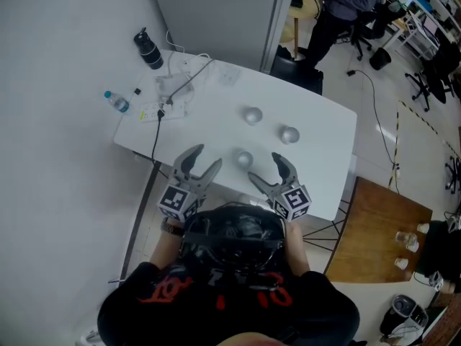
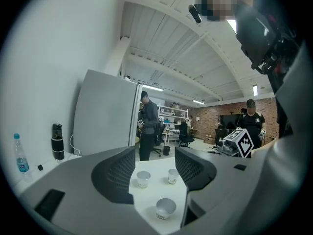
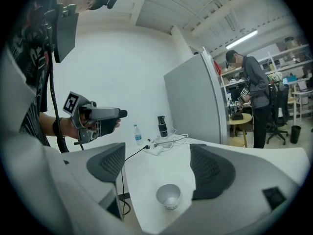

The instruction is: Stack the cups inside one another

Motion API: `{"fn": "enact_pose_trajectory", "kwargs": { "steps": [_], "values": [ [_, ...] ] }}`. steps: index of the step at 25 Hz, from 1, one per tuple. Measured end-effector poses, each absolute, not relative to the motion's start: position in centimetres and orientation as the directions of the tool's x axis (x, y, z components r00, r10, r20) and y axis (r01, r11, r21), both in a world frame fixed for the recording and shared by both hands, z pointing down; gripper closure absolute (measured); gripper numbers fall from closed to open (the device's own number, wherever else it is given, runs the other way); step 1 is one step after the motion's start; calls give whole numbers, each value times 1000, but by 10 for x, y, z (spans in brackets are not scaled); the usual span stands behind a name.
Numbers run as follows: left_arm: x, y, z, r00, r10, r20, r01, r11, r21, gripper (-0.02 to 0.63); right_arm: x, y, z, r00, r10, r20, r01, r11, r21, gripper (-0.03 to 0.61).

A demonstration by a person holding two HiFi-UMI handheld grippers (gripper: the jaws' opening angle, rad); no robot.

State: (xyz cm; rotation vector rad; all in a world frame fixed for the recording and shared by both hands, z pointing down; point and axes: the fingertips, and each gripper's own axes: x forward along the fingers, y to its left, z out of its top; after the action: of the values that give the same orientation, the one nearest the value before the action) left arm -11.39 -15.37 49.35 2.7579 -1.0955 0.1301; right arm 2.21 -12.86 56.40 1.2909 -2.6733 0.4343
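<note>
Three small white paper cups stand apart on the white table (image 1: 317, 157). The near cup (image 1: 243, 159) is close to the front edge, a second cup (image 1: 251, 115) and a third cup (image 1: 289, 135) stand farther back. My left gripper (image 1: 205, 158) hovers open just left of the near cup, my right gripper (image 1: 265, 167) open just right of it. In the left gripper view the near cup (image 2: 166, 208) shows low between the jaws, the other two cups (image 2: 143, 178) (image 2: 173, 176) beyond. In the right gripper view the near cup (image 3: 168, 196) sits ahead between the wide jaws, untouched.
A black bottle (image 1: 149, 50), a water bottle (image 1: 116, 101) and a power strip with cables (image 1: 162, 107) lie at the table's far left corner. A grey partition stands behind. A wooden table (image 1: 374, 229) is at the right; a person (image 1: 346, 6) stands in the back.
</note>
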Motion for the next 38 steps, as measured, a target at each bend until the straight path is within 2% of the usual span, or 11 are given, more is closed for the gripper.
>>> {"fn": "enact_pose_trajectory", "kwargs": {
  "steps": [9, 24, 38],
  "values": [
    [-109, -163, 484, 712, -692, 121, -702, -701, 126, 359, 21, -124, 617, -608, -709, 359, -787, 597, -154, 155],
    [-129, -153, 492, 665, -730, 159, -747, -655, 117, 360, 10, -121, 713, -594, -611, 524, -758, 644, -108, 156],
    [-149, -146, 486, 623, -767, 154, -782, -610, 127, 364, 4, -152, 763, -554, -581, 596, -778, 616, -122, 155]
  ]
}}
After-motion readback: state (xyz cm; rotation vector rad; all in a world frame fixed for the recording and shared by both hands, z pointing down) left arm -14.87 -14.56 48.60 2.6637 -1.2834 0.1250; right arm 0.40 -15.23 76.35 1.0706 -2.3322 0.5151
